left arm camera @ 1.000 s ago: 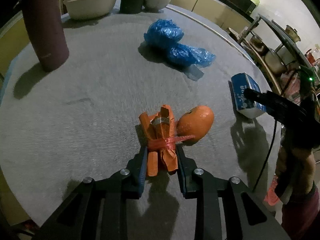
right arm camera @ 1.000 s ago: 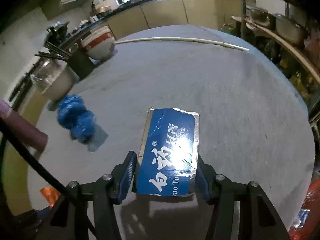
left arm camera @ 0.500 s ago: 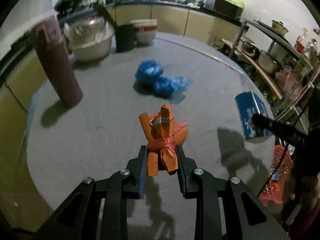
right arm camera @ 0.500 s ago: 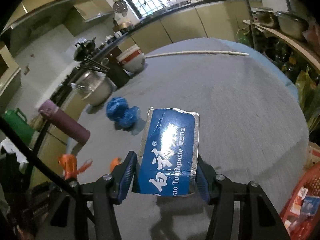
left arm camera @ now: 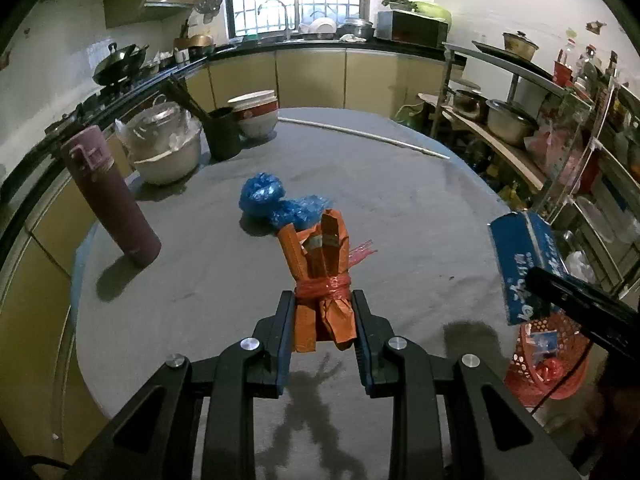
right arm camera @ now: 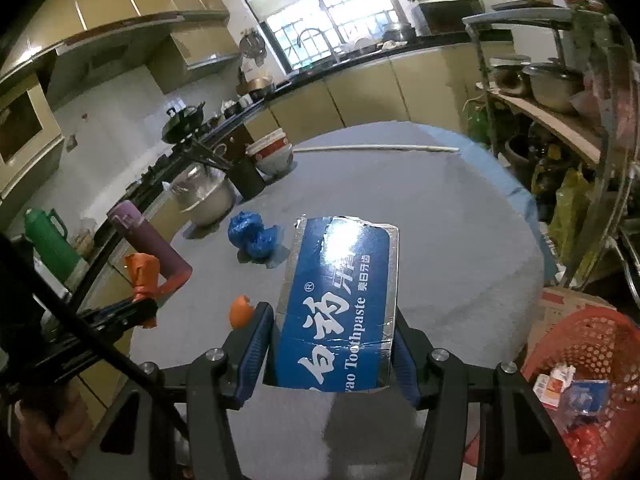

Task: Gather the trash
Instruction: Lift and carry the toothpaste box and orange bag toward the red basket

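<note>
My left gripper (left arm camera: 322, 312) is shut on an orange wrapper bundle (left arm camera: 320, 268) tied with red plastic, held above the grey round table (left arm camera: 400, 208). It also shows in the right wrist view (right arm camera: 142, 272). My right gripper (right arm camera: 332, 344) is shut on a blue toothpaste box (right arm camera: 340, 304), lifted above the table's right edge; the box also shows in the left wrist view (left arm camera: 524, 264). A crumpled blue plastic bag (left arm camera: 276, 200) lies mid-table. An orange fruit (right arm camera: 240, 310) lies on the table near the front.
A red trash basket (right arm camera: 588, 376) with several scraps stands on the floor at the table's right. A purple flask (left arm camera: 110, 196), a covered bowl (left arm camera: 164, 148), a black cup (left arm camera: 222, 134) and stacked bowls (left arm camera: 256, 114) stand at the left back. Shelves with pots (left arm camera: 512, 120) stand right.
Both grippers have risen off the table with their loads. The orange bundle has left the fruit behind, and the toothpaste box has lifted clear of the cloth.
</note>
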